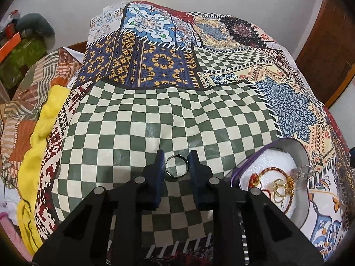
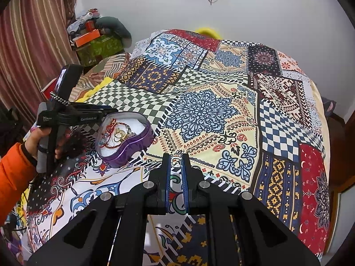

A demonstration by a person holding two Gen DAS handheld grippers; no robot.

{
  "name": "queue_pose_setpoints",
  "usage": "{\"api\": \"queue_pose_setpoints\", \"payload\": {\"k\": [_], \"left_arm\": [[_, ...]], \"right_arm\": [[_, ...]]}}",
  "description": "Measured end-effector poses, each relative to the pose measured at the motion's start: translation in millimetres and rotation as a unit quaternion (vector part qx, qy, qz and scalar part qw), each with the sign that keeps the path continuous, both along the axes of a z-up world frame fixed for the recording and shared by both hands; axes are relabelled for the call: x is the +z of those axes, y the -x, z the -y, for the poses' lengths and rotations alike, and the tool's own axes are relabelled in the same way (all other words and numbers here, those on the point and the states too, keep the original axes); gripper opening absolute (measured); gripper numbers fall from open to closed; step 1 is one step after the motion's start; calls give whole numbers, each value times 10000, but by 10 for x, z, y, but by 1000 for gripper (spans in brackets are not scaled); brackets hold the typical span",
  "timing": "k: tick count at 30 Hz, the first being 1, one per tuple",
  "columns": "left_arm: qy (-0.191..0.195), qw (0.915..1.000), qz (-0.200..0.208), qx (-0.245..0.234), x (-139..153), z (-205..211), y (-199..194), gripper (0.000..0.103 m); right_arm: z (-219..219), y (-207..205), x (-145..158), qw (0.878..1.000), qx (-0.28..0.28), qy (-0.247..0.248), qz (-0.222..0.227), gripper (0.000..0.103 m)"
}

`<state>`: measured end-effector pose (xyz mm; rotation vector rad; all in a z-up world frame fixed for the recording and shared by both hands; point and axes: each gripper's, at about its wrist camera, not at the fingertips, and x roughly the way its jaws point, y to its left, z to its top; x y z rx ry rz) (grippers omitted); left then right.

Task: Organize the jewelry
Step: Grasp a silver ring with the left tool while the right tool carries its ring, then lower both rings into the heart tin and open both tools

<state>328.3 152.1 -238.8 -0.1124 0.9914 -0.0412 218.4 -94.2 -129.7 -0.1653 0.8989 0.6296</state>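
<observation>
Several bracelets, rings [image 1: 280, 190] in purple tin [image 2: 131, 153] | left claw [image 1: 176, 164] grips ring [image 1: 176, 166]

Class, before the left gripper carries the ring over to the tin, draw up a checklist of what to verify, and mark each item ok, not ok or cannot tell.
1. Ring sits between the left gripper fingers: ok.
2. Fingers actually clamp the ring: cannot tell; they flank it closely.
3. Tin is open, no lid on it: ok.
4. Room left in the tin: ok; jewelry fills only part of the white lining.
5. Right gripper is clear of the tin: ok; it holds nothing.
6. Ring lifted off the bedspread: cannot tell.
</observation>
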Motion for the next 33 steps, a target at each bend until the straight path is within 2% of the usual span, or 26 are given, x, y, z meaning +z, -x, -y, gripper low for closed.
{"api": "queue_pose_setpoints", "payload": {"k": [8, 17, 22, 33], "left_arm": [[-181, 9996, 177, -123, 154, 72, 205, 20], [-272, 9952, 816, -476, 659, 239, 546, 20], [-162, 9931, 964, -643, 805, 353, 593, 20], [99, 9930, 815, -846, 692, 529, 545, 20]], "right_arm": [[-114, -28, 77, 9999, 104, 13, 110, 8], [-396, -90, 183, 9993, 281, -103, 206, 8], [-568, -164, 214, 9990, 381, -170, 181, 8], [-833, -339, 117, 9987, 472, -173, -83, 8]]}}
